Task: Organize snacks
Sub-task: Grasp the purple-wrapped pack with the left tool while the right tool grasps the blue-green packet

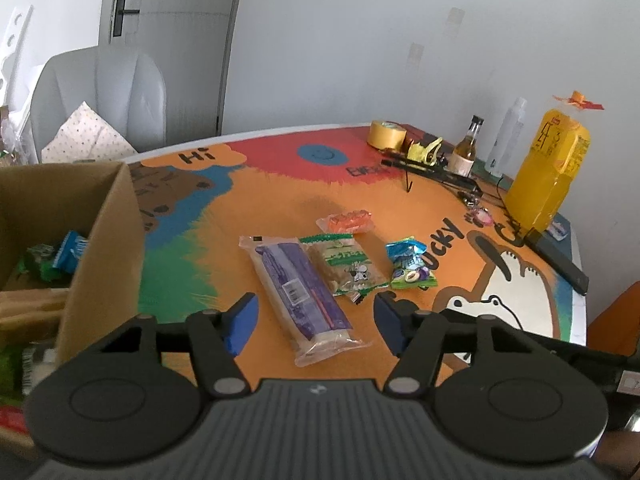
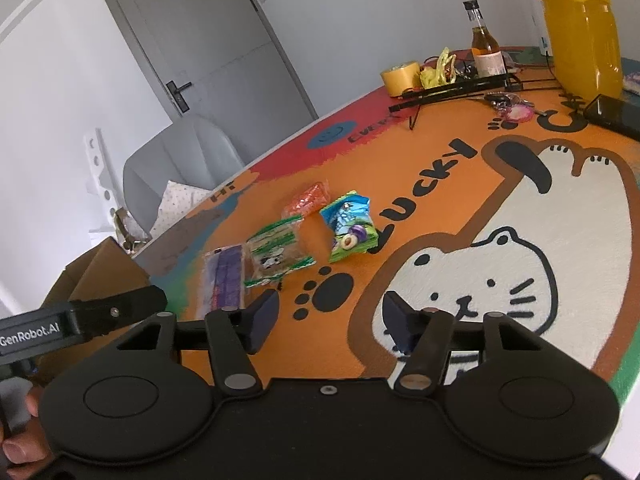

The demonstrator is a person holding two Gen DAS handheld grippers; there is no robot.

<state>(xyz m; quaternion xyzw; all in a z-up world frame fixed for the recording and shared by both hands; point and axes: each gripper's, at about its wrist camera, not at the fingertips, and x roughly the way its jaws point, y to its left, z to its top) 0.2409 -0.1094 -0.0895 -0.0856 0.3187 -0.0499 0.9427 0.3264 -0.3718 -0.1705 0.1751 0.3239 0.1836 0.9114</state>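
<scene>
Both tongs, left and right, are gaping wide, gripping nothing; only left wrist is showing snacks inside the cardboard box.

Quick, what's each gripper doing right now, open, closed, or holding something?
Left gripper: jaws open, holding nothing, above the purple snack pack.
Right gripper: jaws open, holding nothing.
</scene>
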